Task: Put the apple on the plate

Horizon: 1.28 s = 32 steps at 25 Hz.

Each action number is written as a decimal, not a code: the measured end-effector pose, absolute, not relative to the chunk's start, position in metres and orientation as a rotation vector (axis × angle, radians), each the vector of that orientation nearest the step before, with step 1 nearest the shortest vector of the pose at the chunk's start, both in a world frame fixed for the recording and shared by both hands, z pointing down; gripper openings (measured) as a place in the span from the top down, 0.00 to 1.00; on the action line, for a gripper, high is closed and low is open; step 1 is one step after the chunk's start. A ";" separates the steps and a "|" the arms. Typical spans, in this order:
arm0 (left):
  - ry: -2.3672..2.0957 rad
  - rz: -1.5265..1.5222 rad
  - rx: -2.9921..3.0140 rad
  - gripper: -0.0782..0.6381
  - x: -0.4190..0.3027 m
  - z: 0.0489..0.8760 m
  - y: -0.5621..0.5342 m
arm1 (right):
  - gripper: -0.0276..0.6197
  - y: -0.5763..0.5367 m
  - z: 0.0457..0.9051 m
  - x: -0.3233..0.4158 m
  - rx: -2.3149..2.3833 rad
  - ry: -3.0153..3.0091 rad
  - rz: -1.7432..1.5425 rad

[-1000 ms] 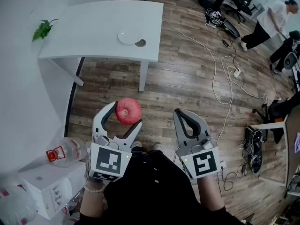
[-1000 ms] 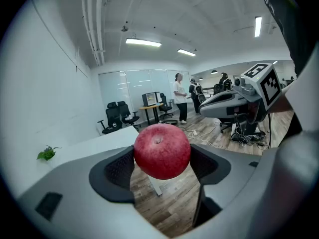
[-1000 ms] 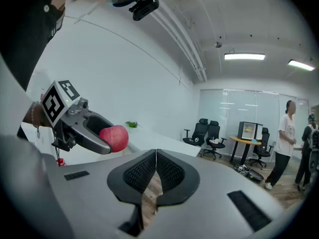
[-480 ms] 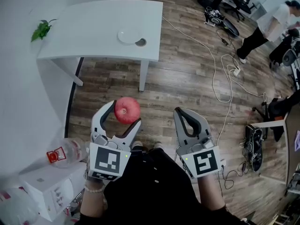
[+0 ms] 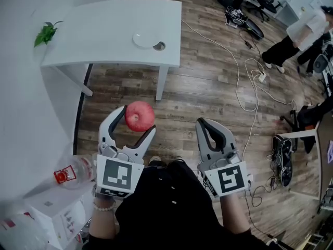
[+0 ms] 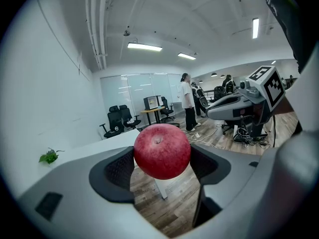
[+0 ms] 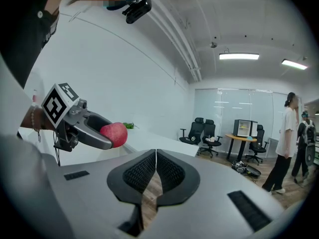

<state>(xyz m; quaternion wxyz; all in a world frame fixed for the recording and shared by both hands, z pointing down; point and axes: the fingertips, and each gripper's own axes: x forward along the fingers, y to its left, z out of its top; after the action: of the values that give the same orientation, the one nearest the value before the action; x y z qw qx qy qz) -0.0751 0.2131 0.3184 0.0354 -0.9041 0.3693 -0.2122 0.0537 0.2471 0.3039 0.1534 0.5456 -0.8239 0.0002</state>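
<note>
A red apple (image 5: 139, 115) is clamped between the jaws of my left gripper (image 5: 136, 120), held over the wood floor well short of the white table (image 5: 93, 35). In the left gripper view the apple (image 6: 162, 151) fills the gap between the two dark pads. A small white plate (image 5: 145, 40) lies near the table's right front edge. My right gripper (image 5: 210, 130) hangs beside the left one, shut with nothing in it; its pads (image 7: 156, 171) meet. The right gripper view also catches the apple (image 7: 114, 134) in the left gripper.
A green plant sprig (image 5: 47, 34) sits at the table's left end. A clear bottle with a red cap (image 5: 71, 172) lies on boxes at lower left. White cables (image 5: 244, 82) trail across the floor. A person (image 5: 296, 35) stands far right among office chairs.
The left gripper with the apple has risen a little towards the table. The view has shifted slightly, and the person at far right has moved.
</note>
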 end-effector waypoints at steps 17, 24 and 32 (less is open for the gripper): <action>1.121 -0.608 -2.744 0.39 -0.116 0.317 0.215 | 0.89 0.250 0.299 0.015 1.544 -2.348 -0.045; 1.174 -0.593 -2.737 0.39 -0.124 0.312 0.219 | 0.89 0.253 0.297 0.011 1.548 -2.349 -0.042; 1.202 -0.584 -2.697 0.39 -0.133 0.309 0.221 | 0.89 0.246 0.293 0.005 1.530 -2.393 -0.090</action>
<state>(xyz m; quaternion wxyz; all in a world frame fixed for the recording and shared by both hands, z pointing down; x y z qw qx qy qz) -0.1333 0.2208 0.3086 0.0656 -0.8941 0.3985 -0.1937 0.0049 0.2458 0.2925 0.1491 0.5324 -0.8327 -0.0314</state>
